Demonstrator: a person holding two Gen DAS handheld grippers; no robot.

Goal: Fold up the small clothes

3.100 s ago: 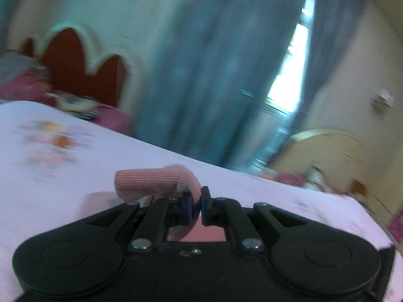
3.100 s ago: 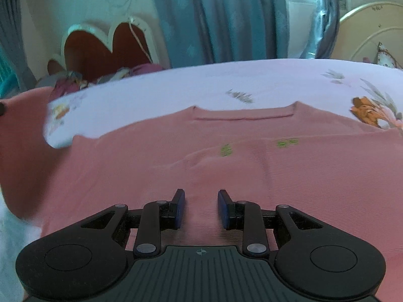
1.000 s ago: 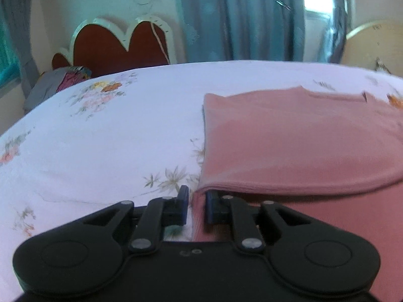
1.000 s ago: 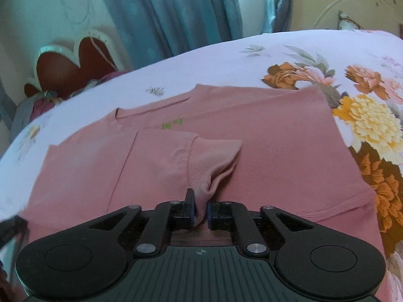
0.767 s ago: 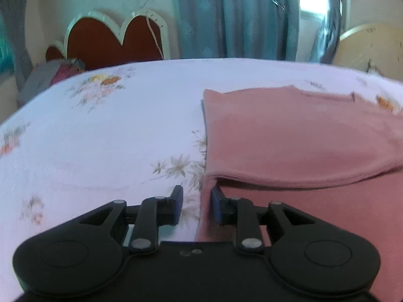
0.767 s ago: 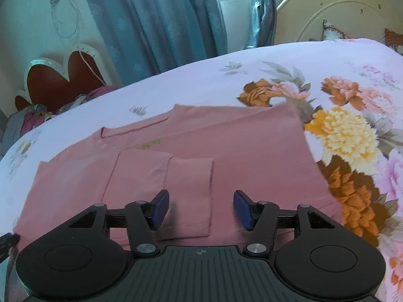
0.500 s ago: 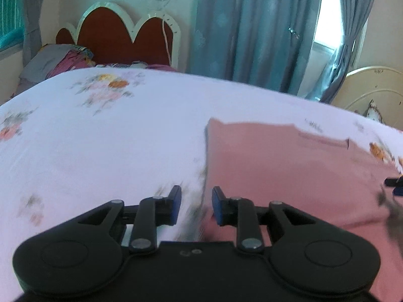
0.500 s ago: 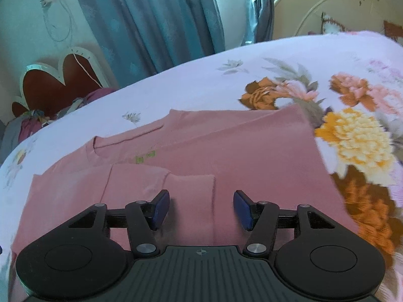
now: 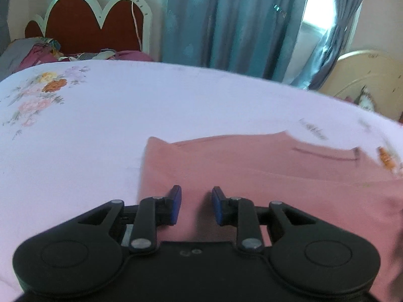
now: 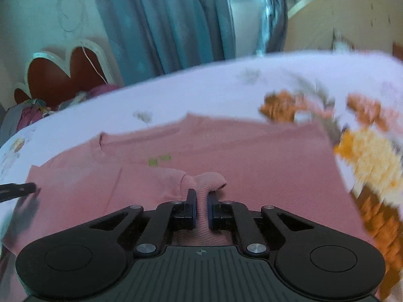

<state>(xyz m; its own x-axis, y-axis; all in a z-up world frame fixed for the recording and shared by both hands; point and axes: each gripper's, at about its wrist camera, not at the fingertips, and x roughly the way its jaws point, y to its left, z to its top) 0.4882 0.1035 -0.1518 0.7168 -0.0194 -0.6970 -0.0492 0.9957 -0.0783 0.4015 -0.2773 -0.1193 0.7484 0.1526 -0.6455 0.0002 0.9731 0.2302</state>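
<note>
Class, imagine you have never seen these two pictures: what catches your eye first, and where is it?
First, the pink top spread on the floral bedsheet, filling the middle of both views. Next, the right gripper, closing on a bunched pink sleeve low in its view. The left gripper hangs open over the top's near edge.

Left gripper (image 9: 194, 205): matte black plastic body with two round discs at its sides, silver screws at the arm pivots, and two short fingers faced with blue pads. Right gripper (image 10: 200, 209): same black build, ribbed dark-grey top plate bearing a small crosshair mark.
</note>
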